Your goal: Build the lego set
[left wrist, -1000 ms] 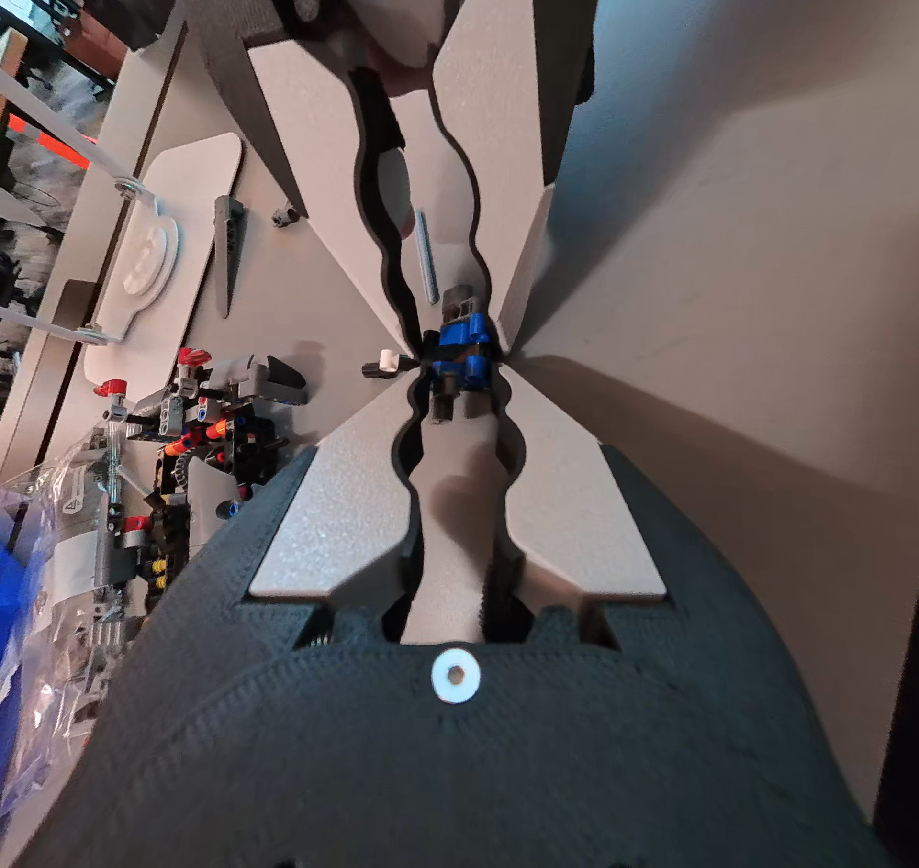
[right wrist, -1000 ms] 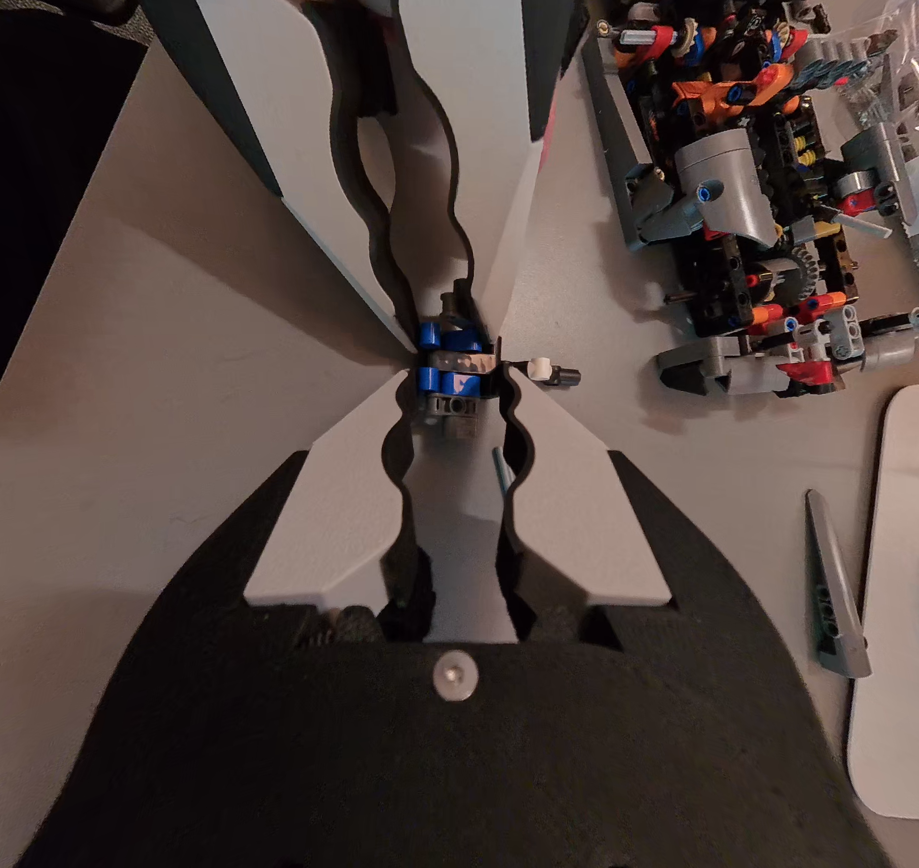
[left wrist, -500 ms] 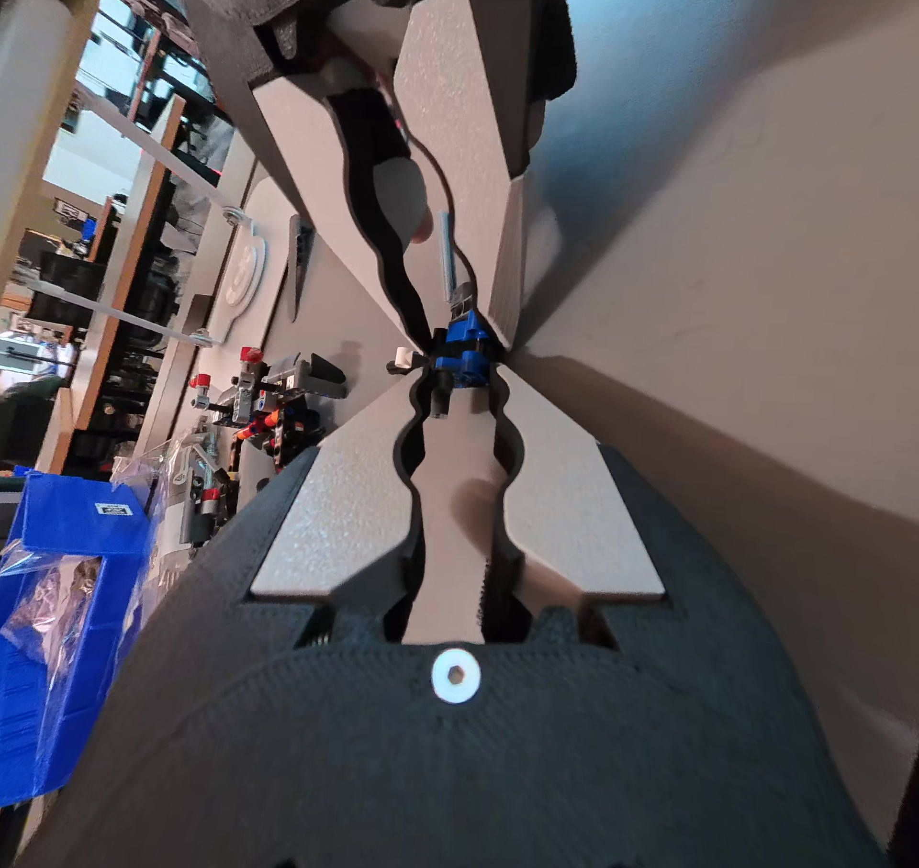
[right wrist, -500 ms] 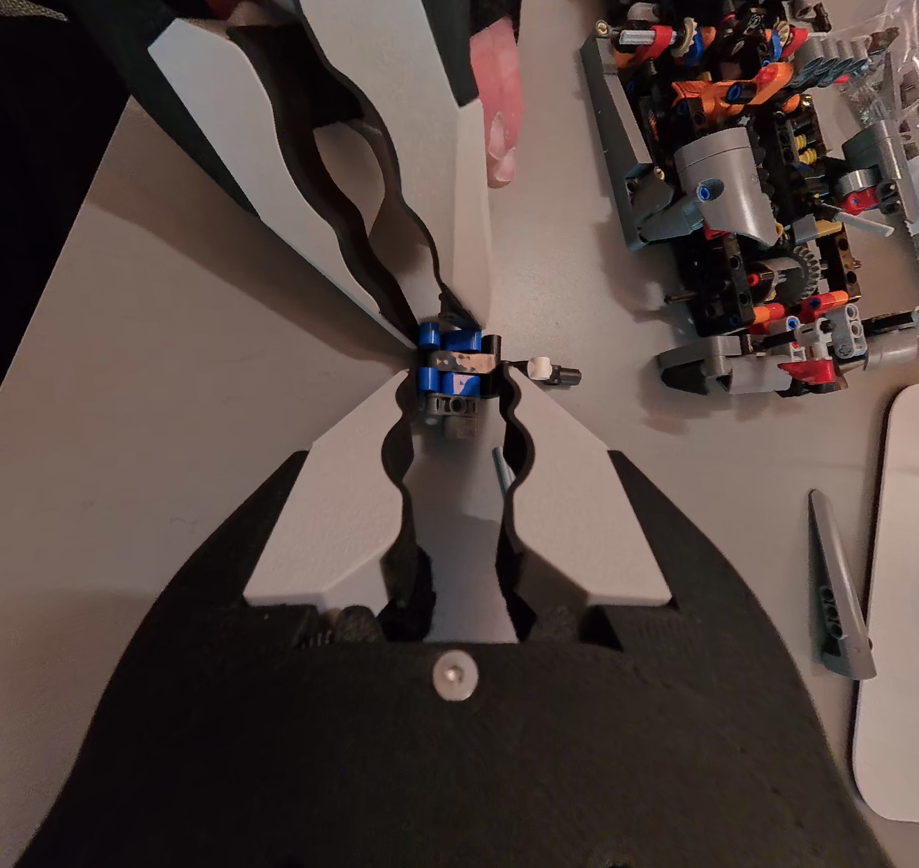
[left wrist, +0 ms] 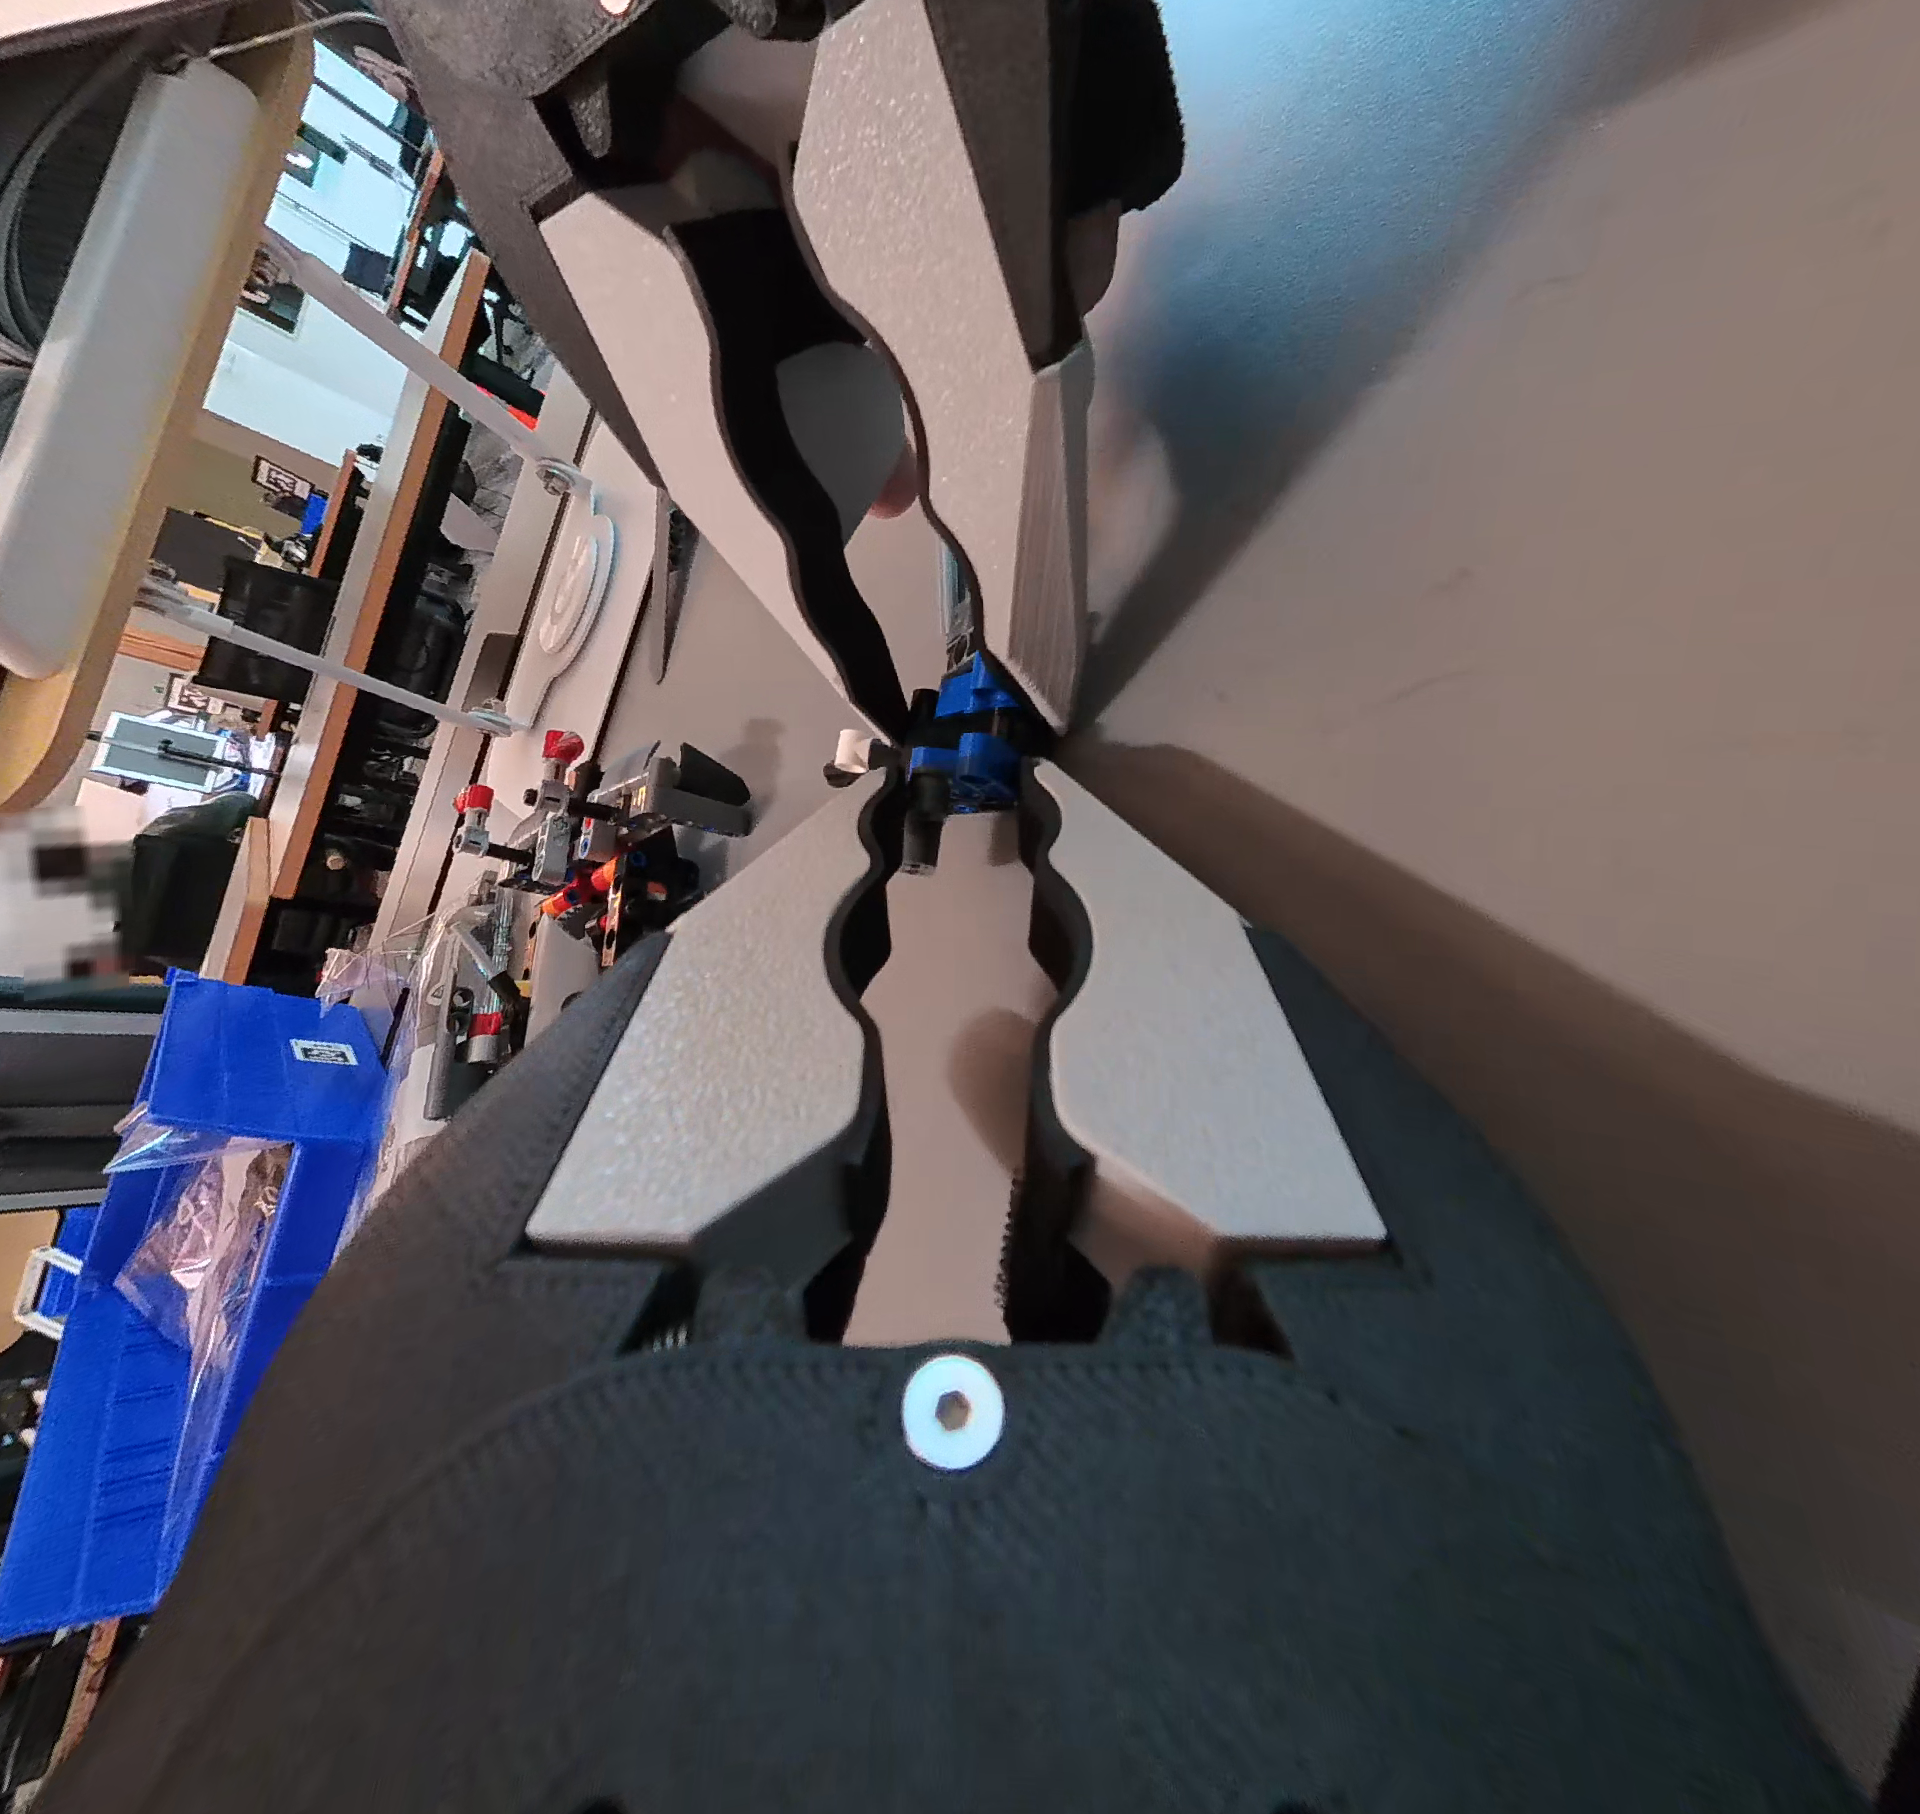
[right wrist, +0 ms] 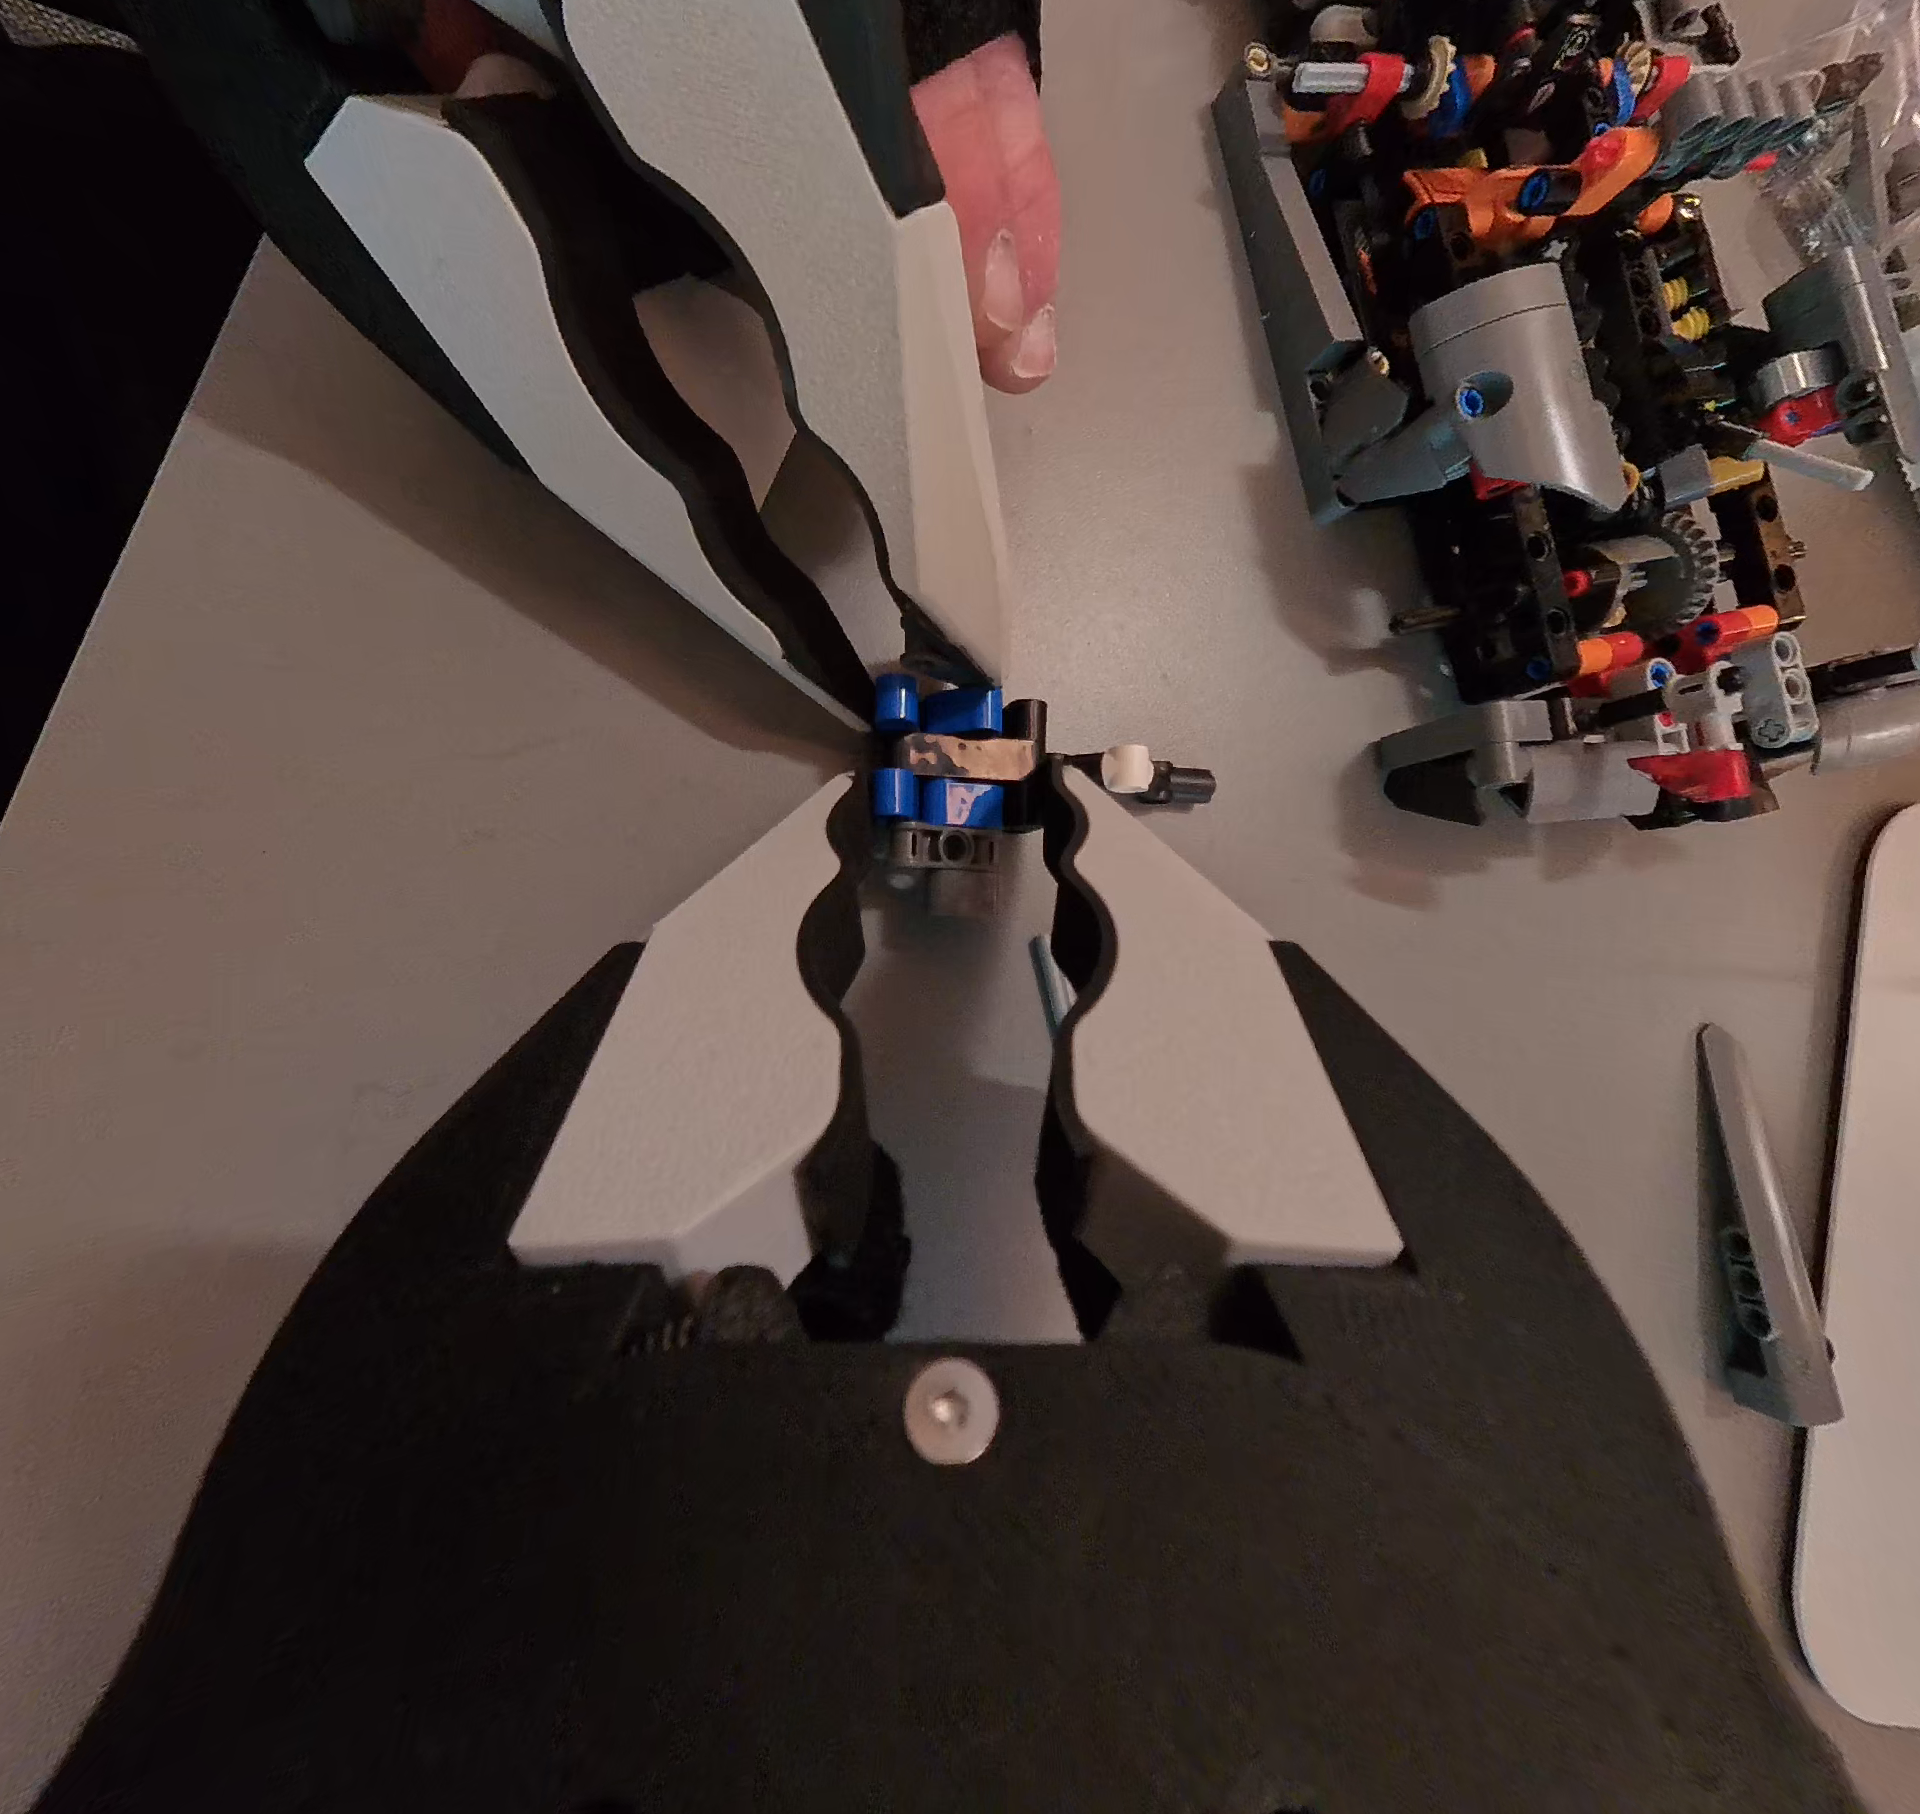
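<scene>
A small blue, black and grey lego sub-assembly (right wrist: 951,767) is held just above the table between both grippers, which meet tip to tip. My right gripper (right wrist: 951,808) is shut on its near end. My left gripper (right wrist: 930,673) comes in from the top of the right wrist view, tilted, and is shut on its far end. In the left wrist view the sub-assembly (left wrist: 961,756) sits between my left gripper (left wrist: 961,798) below and the right gripper (left wrist: 971,684) above. A white pin on a black axle (right wrist: 1143,772) sticks out of its right side.
A large, partly built lego vehicle (right wrist: 1558,414) lies at the upper right, with a plastic bag of parts (right wrist: 1870,102) beside it. A grey curved panel (right wrist: 1766,1245) and a white tray (right wrist: 1870,1349) lie at the right. A blue bin (left wrist: 156,1297) stands past the table edge. A person's finger (right wrist: 1013,237) shows beside the left gripper. Left and right tips are no more than a few centimetres apart.
My left gripper has tilted and swung while staying on the sub-assembly; its view now shows more of the room and the blue bin. The right gripper and the sub-assembly have hardly moved.
</scene>
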Tool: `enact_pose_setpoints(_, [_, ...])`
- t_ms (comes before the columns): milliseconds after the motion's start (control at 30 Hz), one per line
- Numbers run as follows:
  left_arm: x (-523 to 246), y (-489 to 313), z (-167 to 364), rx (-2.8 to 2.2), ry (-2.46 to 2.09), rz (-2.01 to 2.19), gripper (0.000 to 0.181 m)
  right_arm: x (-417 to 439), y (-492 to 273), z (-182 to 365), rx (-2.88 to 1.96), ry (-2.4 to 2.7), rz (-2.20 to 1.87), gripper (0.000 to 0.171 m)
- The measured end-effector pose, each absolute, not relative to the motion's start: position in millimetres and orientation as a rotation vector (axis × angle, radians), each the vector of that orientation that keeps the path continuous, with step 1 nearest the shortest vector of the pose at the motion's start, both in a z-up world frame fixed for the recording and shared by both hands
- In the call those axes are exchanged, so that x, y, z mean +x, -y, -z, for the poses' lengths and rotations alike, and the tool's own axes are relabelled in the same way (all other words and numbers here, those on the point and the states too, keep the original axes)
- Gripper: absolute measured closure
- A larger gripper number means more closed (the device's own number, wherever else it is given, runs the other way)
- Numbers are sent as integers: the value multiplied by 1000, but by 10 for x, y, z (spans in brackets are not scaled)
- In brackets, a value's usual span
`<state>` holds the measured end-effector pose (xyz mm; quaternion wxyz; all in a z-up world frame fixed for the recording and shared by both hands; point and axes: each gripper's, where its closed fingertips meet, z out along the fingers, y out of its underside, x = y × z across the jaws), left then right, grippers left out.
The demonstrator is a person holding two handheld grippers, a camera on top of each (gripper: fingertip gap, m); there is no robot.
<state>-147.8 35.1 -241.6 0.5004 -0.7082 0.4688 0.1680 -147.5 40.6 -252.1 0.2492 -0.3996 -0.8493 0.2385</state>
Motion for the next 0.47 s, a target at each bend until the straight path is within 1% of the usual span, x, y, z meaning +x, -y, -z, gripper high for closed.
enact_pose_setpoints(300, [-1475, -346, 2404, -1728, -1117, -372, 161, -1475, -406, 2520, -1087, 2314, -647, 141])
enact_pose_setpoints(467, [-1462, -324, 2301, -1698, -1067, -322, 161, -1475, -406, 2520, -1087, 2314, -647, 141])
